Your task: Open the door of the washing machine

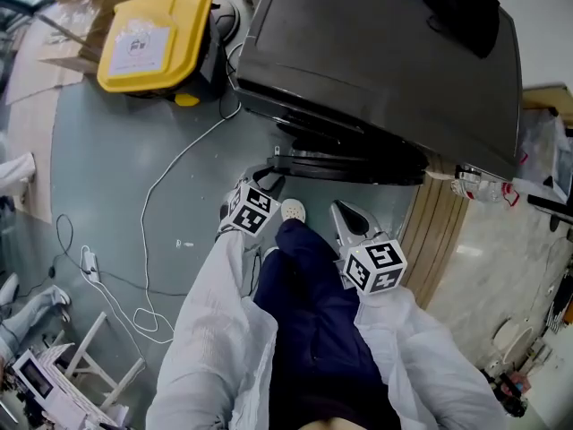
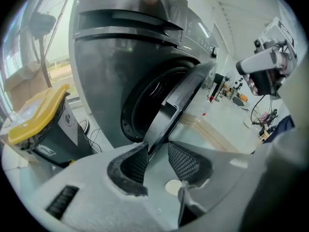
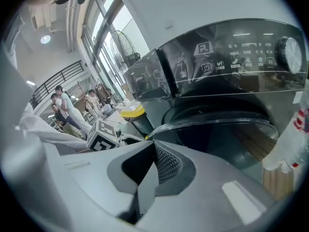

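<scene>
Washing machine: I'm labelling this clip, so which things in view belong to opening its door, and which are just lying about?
Part of the job: washing machine; its door, ajar; left gripper, jaws astride the door's edge.

Lying about: yellow-lidded bin; white cable on the floor; plastic bottle; dark cloth on the machine.

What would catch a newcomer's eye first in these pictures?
The big dark washing machine fills the top of the head view, its round door swung partly open. The door's edge stands between the parted jaws of the left gripper. A yellow-lidded bin sits on the floor beside the machine, at upper left.
</scene>
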